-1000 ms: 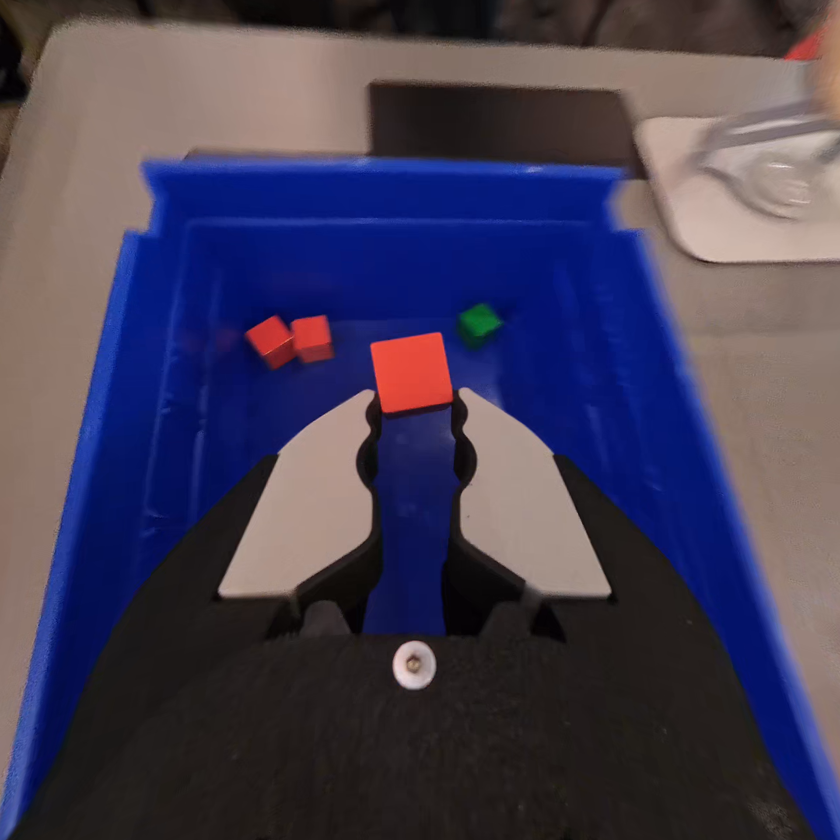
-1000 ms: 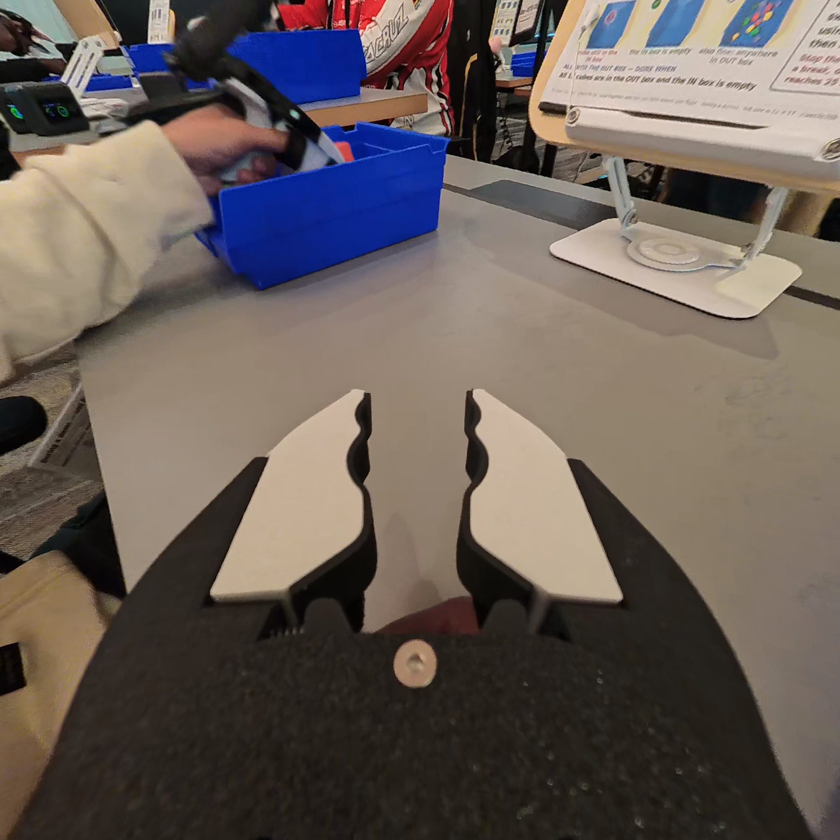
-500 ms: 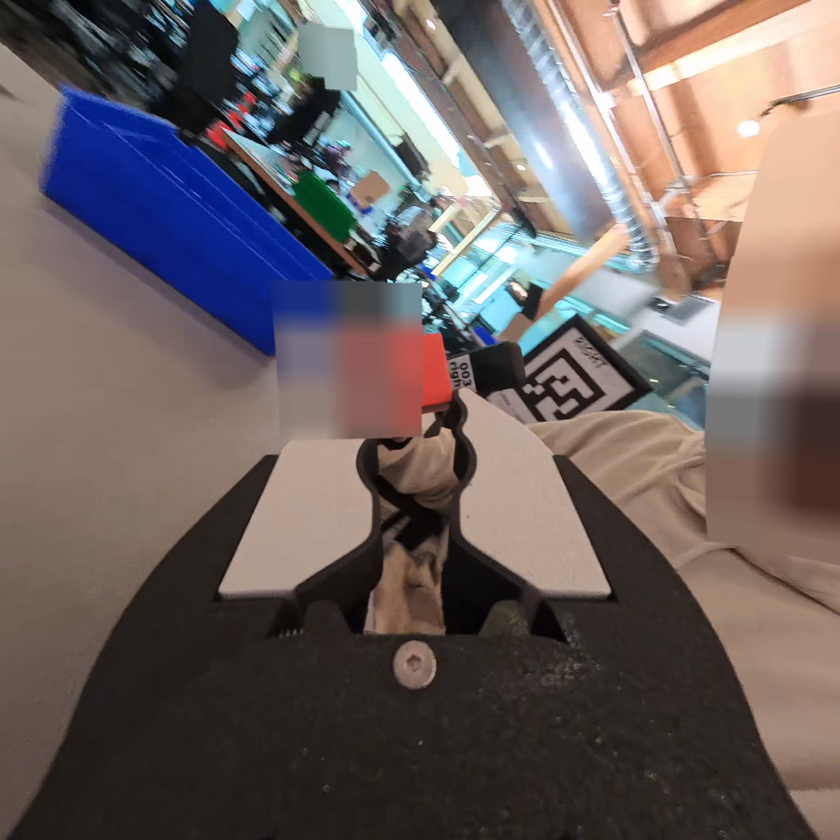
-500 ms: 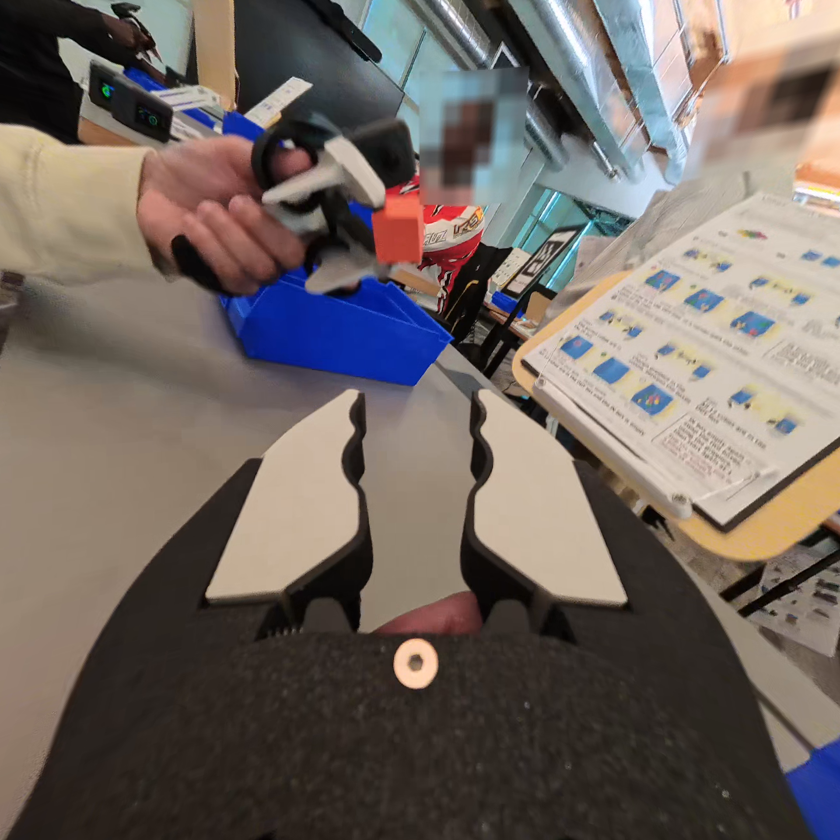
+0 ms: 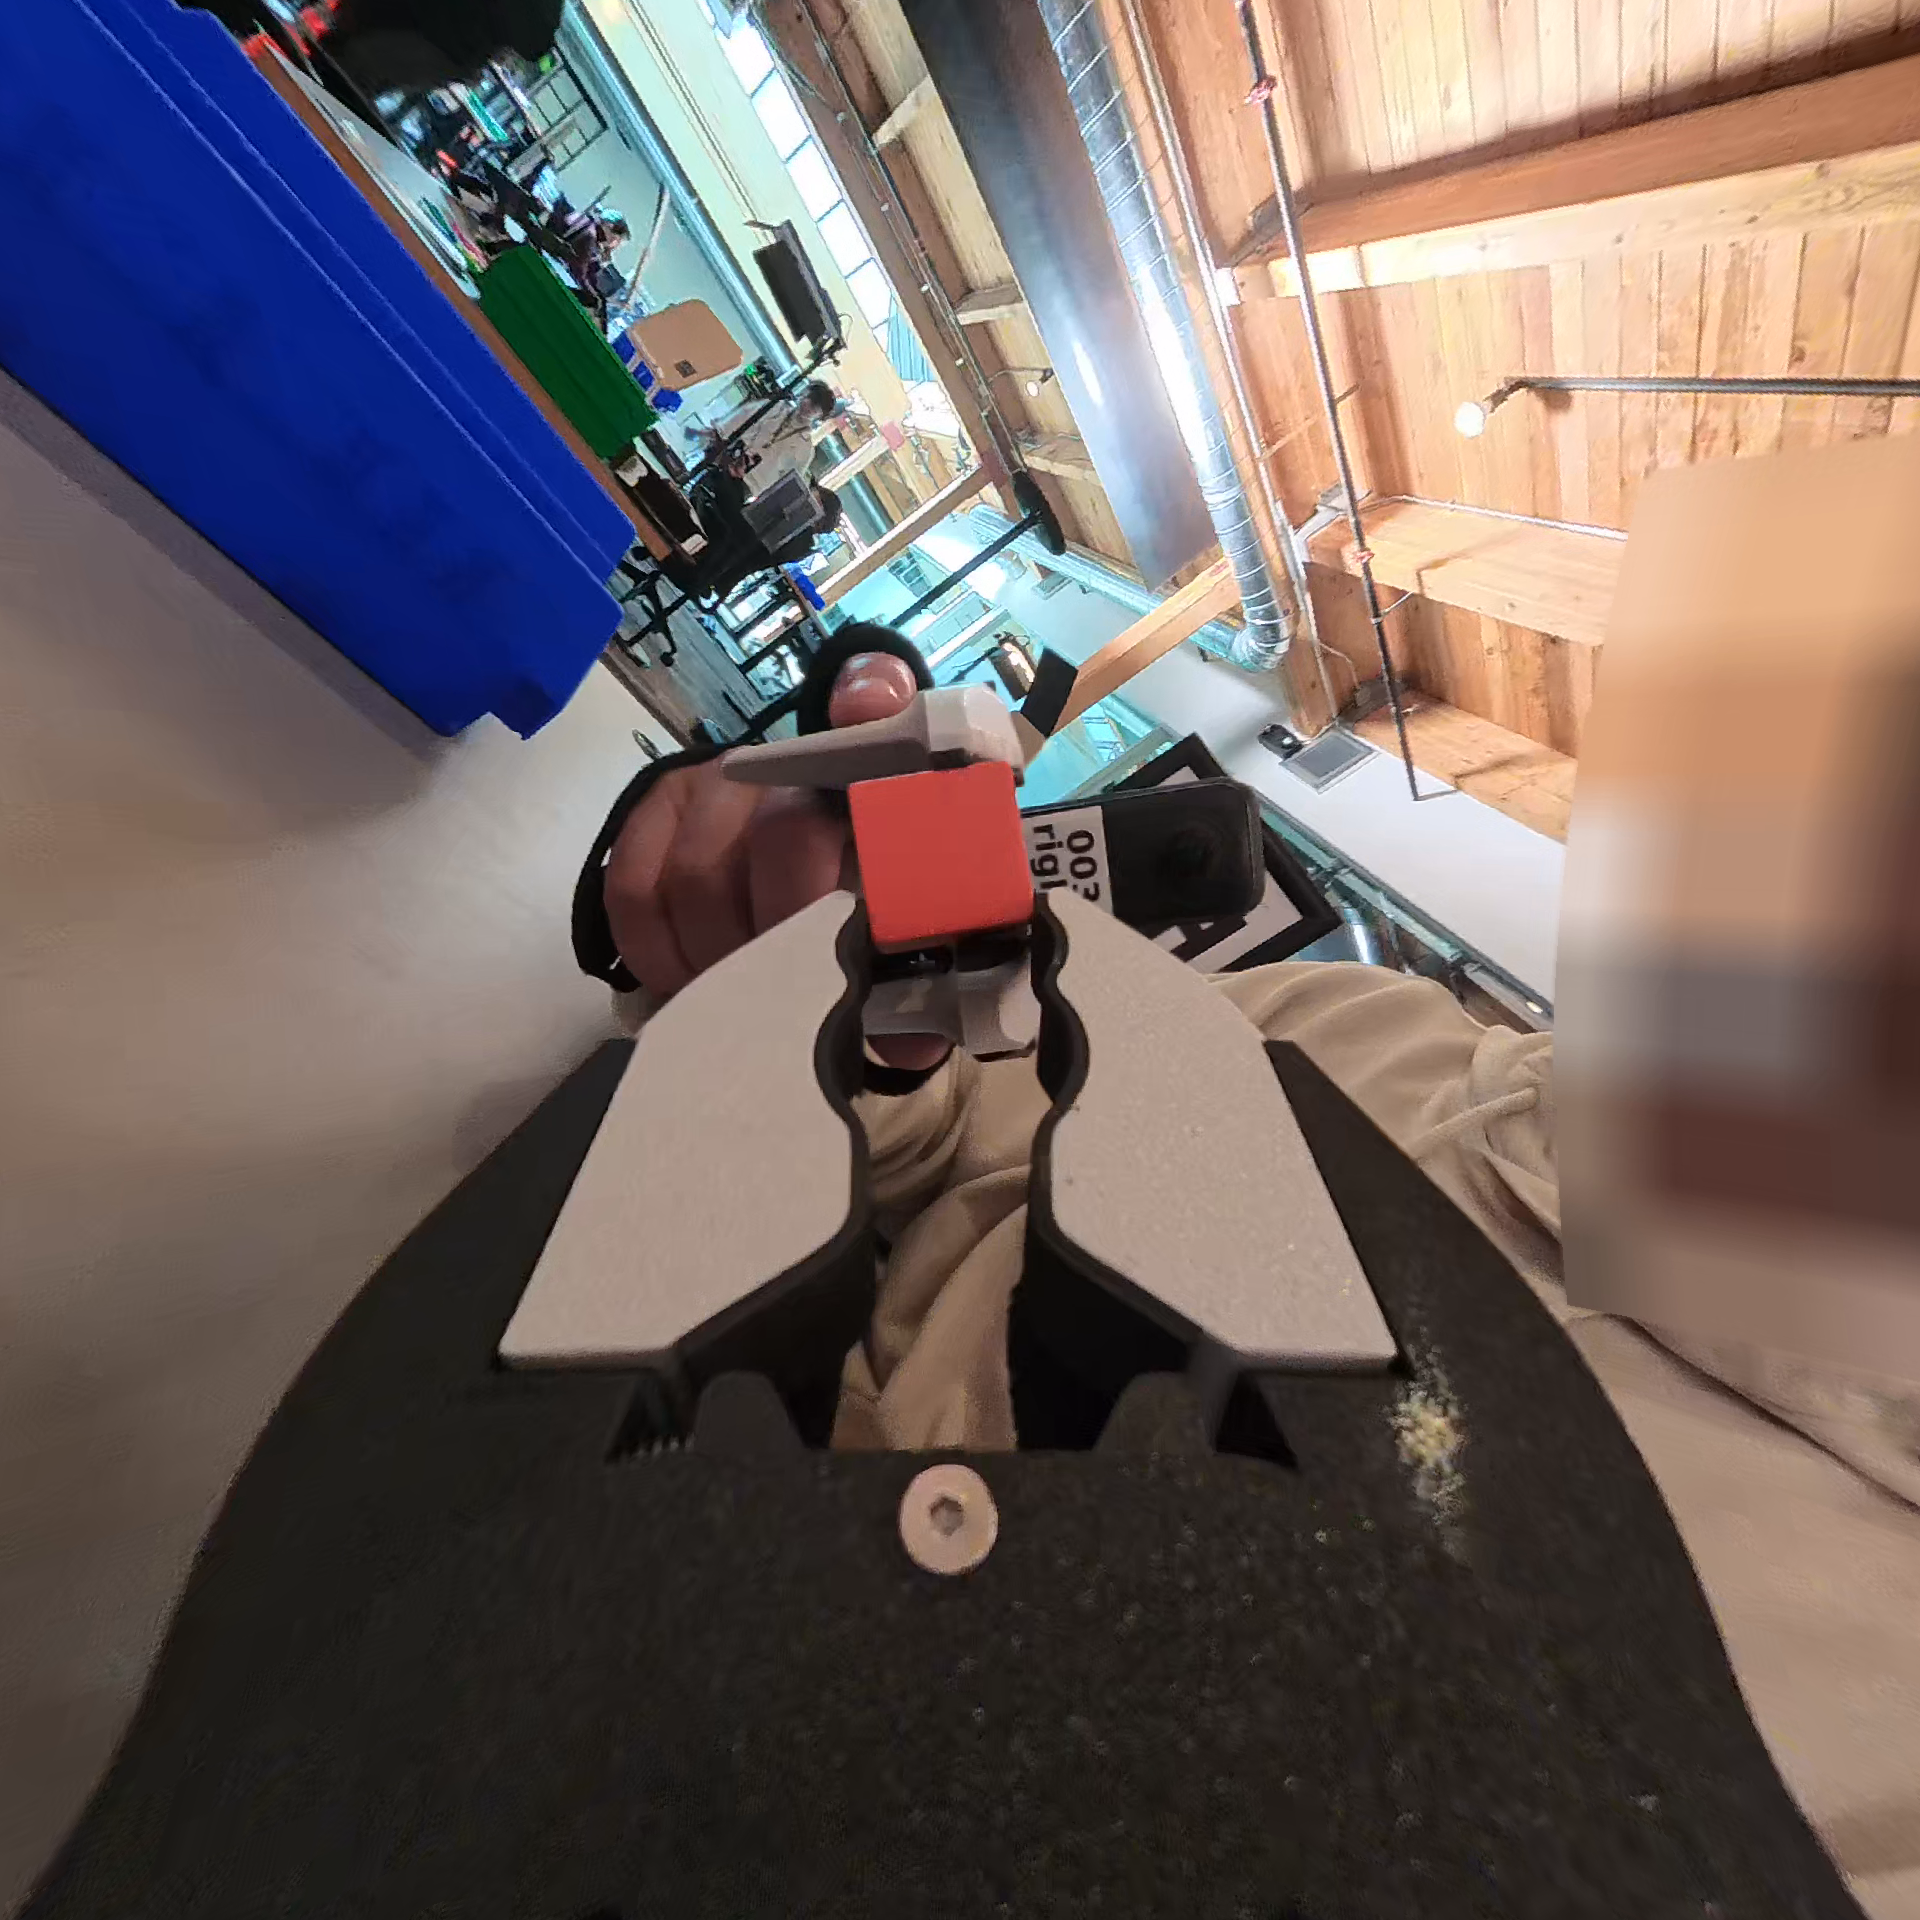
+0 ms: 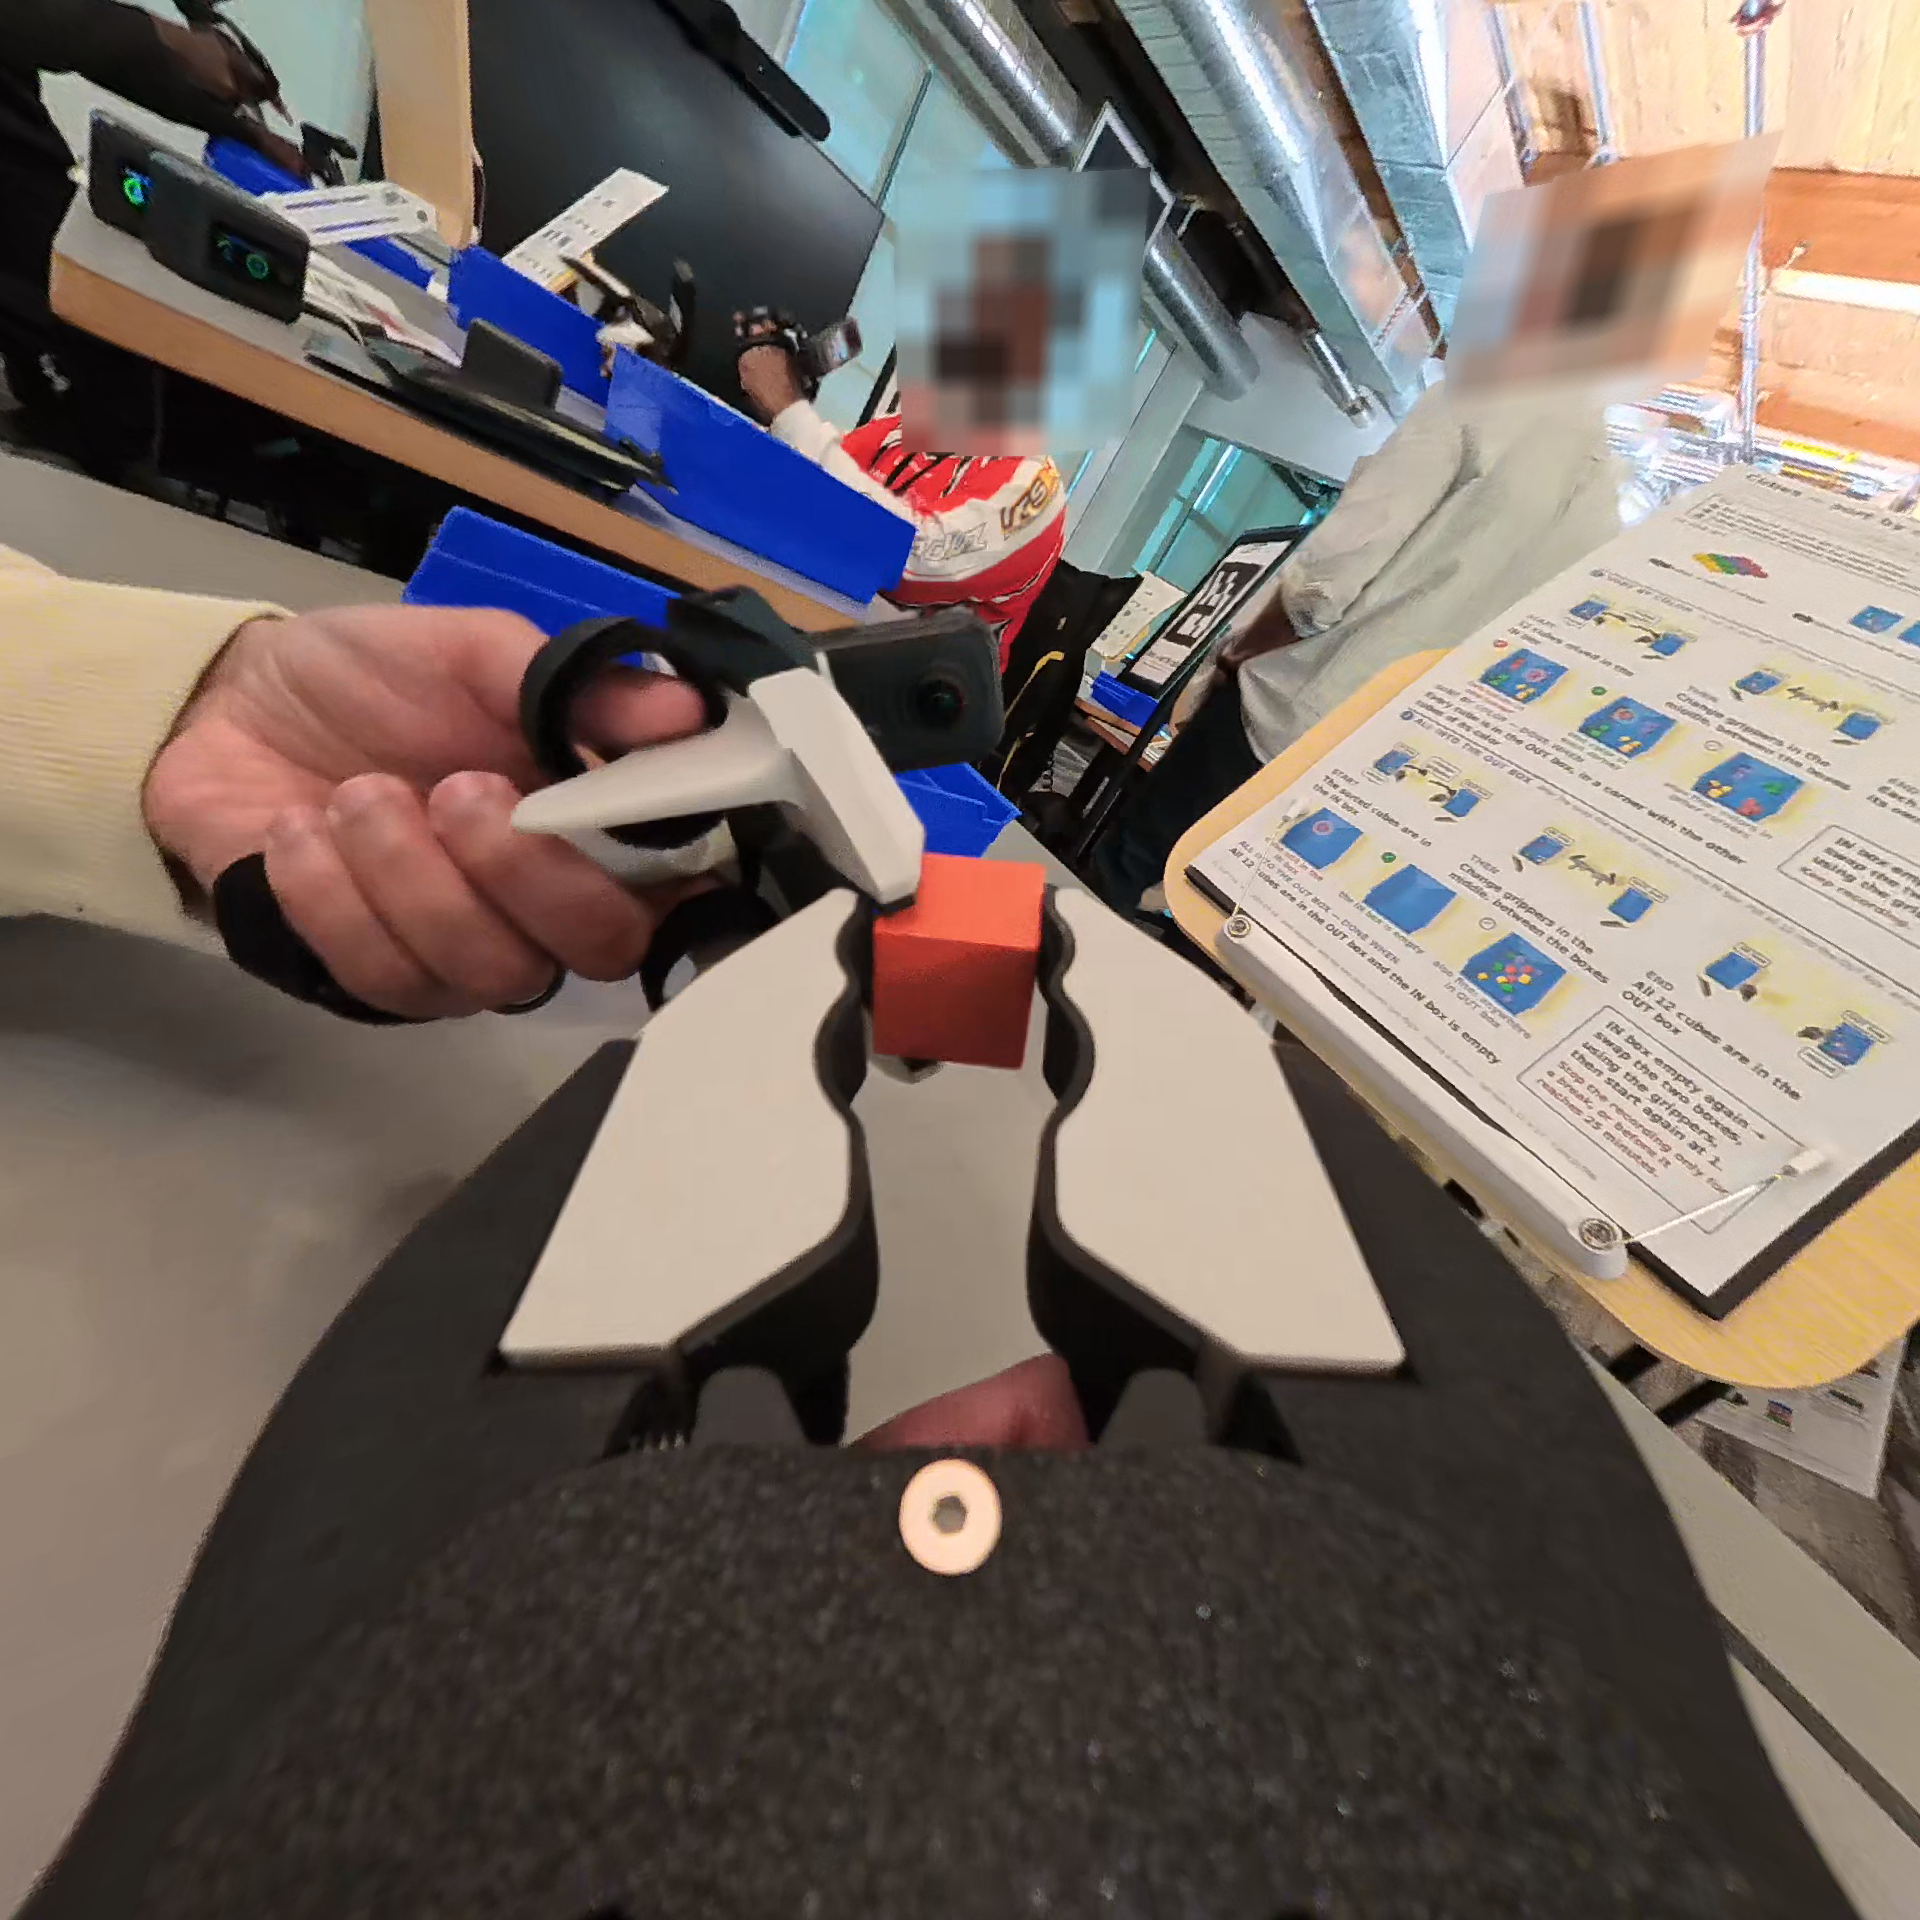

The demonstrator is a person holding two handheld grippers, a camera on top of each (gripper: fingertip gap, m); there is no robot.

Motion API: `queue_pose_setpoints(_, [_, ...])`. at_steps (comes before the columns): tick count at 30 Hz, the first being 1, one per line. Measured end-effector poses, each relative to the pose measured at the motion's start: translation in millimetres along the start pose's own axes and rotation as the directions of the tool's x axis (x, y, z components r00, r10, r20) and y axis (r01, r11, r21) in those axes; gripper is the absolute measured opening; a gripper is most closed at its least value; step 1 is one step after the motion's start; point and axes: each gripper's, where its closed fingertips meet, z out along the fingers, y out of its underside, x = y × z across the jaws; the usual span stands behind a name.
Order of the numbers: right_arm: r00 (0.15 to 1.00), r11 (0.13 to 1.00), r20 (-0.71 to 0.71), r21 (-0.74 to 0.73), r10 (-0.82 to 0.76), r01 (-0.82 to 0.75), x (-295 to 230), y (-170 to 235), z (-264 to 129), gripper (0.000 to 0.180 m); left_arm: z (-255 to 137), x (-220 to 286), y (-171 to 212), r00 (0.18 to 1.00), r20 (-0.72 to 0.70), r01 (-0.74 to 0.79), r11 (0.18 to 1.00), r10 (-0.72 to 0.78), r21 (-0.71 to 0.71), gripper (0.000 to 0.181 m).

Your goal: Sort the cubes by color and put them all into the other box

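The red cube (image 6: 958, 961) is in mid-air above the desk (image 6: 208, 1195), at the handover point between the two tongs. In the right wrist view it sits between the right tongs (image 6: 951, 982), both fingers flanking its side faces at the tips. The left tongs (image 5: 940, 914) grasp the same cube across its other pair of faces. In the left wrist view the cube (image 5: 940, 868) fills the gap at the fingertips. Whether the right tongs already press on the cube or merely bracket it cannot be told from either view.

Risk assessment, as judged from this position:

- Premature release. If the left tongs let go before the right tongs clamp, the cube drops to the desk and may roll away.
- Tip-only contact. Both grips sit at the extreme fingertips, so a small twist of either hand (image 6: 395, 800) can pivot the cube out.
- Opposing pull. If both tongs stay clenched while the hands separate, the cube may snap free.

A blue box (image 5: 260, 364) stands well apart on the desk; the transfer still has to reach a box.
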Motion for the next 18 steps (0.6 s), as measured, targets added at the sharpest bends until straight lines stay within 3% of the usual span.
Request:
queue_pose_setpoints(4, [1.000,1.000,0.022,-0.007,-0.005,0.006,-3,1,-3,0.030,0,1,5,1.000,-0.004,0.005,1.000,-0.005,-0.013,0.031])
queue_pose_setpoints(6, [1.000,1.000,0.012,-0.012,-0.004,0.004,-1,2,-7,0.029,-4,5,7,1.000,0.015,-0.020,1.000,0.020,-0.006,0.049])
queue_pose_setpoints(9, [0.999,0.999,0.010,-0.032,0.042,-0.042,3,8,-17,0.029,-23,-1,11,0.968,0.219,-0.135,0.990,0.124,0.033,0.060])
queue_pose_setpoints(10, [0.998,0.997,0.000,-0.051,0.056,-0.056,6,13,-23,0.029,-35,-13,14,0.910,0.370,-0.212,0.977,0.190,0.021,0.062])
queue_pose_setpoints(11, [0.997,0.994,-0.012,-0.078,0.076,-0.077,8,20,-29,0.029,-52,-28,17,0.798,0.542,-0.300,0.954,0.263,-0.021,0.063])
queue_pose_setpoints(12, [0.994,0.988,-0.020,-0.109,0.105,-0.106,10,28,-36,0.029,-74,-43,18,0.634,0.703,-0.380,0.922,0.322,-0.080,0.063])
queue_pose_setpoints(14, [0.985,0.971,-0.053,-0.165,0.166,-0.173,14,44,-52,0.029,-111,-58,25,0.324,0.872,-0.456,0.868,0.367,-0.196,0.054])
queue_pose_setpoints(15, [0.977,0.959,-0.092,-0.193,0.193,-0.207,18,53,-60,0.029,-121,-60,30,0.242,0.899,-0.457,0.860,0.365,-0.226,0.053])
queue_pose_setpoints(16, [0.968,0.944,-0.117,-0.223,0.220,-0.242,19,61,-67,0.029,-124,-59,33,0.212,0.909,-0.456,0.859,0.359,-0.232,0.055])
queue_pose_setpoints(18, [0.951,0.922,-0.151,-0.244,0.271,-0.302,22,71,-78,0.029,-118,-56,35,0.230,0.900,-0.468,0.853,0.370,-0.231,0.055])
